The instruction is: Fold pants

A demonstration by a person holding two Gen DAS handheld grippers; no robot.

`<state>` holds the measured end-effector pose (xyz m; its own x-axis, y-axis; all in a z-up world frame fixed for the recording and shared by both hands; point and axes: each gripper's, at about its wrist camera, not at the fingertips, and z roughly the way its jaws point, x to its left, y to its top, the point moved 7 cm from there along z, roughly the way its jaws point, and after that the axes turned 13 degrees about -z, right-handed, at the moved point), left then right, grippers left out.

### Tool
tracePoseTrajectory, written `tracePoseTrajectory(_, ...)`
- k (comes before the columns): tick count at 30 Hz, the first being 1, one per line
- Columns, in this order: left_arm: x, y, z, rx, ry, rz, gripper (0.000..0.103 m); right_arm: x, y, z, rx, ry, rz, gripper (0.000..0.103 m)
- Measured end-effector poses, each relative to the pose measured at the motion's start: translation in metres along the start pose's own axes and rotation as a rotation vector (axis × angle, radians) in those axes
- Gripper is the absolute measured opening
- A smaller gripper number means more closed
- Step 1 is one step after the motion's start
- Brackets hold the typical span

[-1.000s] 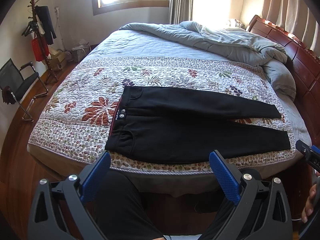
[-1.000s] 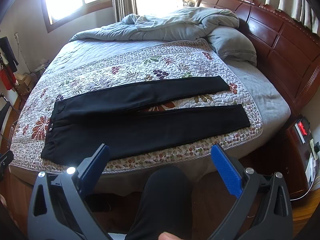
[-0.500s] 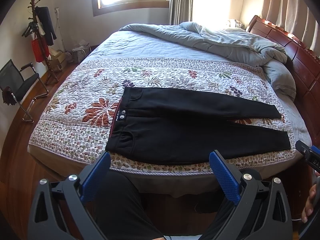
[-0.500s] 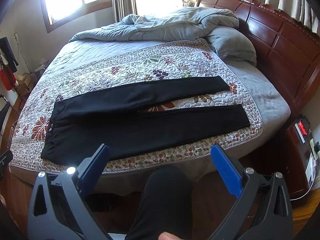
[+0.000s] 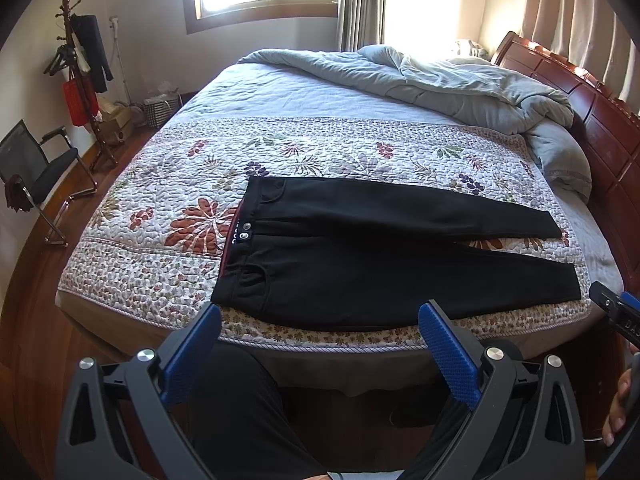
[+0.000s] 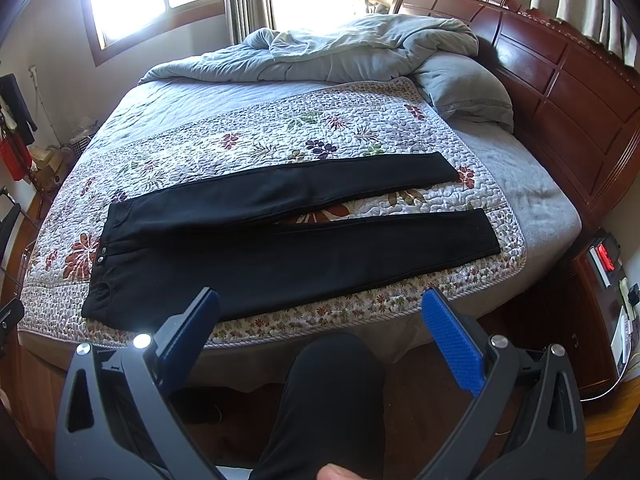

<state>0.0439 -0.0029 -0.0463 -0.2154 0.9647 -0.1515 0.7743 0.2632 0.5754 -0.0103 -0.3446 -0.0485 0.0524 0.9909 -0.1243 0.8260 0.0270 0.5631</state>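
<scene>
Black pants (image 5: 360, 264) (image 6: 280, 248) lie flat across the near part of a floral quilt (image 5: 160, 216) (image 6: 248, 144), waistband to the left and both legs spread apart toward the right. My left gripper (image 5: 320, 320) hangs open short of the bed edge, below the waist end of the pants. My right gripper (image 6: 320, 304) is open too, held back from the bed below the near leg. Nothing sits between either pair of blue pads. A tip of the right gripper (image 5: 616, 312) shows at the right edge of the left wrist view.
A rumpled grey duvet (image 5: 420, 76) (image 6: 352, 52) and a pillow (image 6: 468, 88) fill the far side of the bed. A wooden headboard (image 6: 560, 80) runs along the right. A chair (image 5: 36, 168) and coat rack (image 5: 80, 72) stand at left. A person's dark-clad legs (image 6: 328, 400) are below me.
</scene>
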Motion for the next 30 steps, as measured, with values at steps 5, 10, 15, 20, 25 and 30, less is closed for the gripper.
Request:
tracePoseTrajectory(5, -0.0001, 0.0001, -0.0001, -0.001, 0.0, -0.001, 0.099, 0.0002, 0.0, 0.0, 0.0, -0.001, 0.0, 0.101)
tracePoseTrajectory(10, -0.0002, 0.0, -0.0002, -0.001, 0.0, 0.0, 0.099, -0.0001, 0.0003, 0.0004, -0.001, -0.001, -0.001, 0.101)
tracePoseTrajectory(15, -0.0003, -0.0004, 0.0006, 0.0, 0.0, 0.001, 0.099, -0.0007, -0.0001, 0.0014, 0.003, 0.001, -0.001, 0.101)
tracePoseTrajectory(20, -0.0006, -0.0003, 0.0007, 0.0, 0.001, -0.001, 0.099, -0.0015, -0.0005, 0.0024, 0.004, 0.0, 0.0, 0.101)
tracePoseTrajectory(25, -0.0009, -0.0006, 0.0014, 0.001, 0.001, 0.0, 0.099, -0.0023, -0.0004, 0.0034, 0.008, 0.002, 0.0, 0.101)
tracePoseTrajectory(30, 0.0006, -0.0011, 0.0028, 0.003, 0.001, -0.001, 0.099, -0.0033, -0.0013, 0.0053, 0.011, 0.003, 0.001, 0.101)
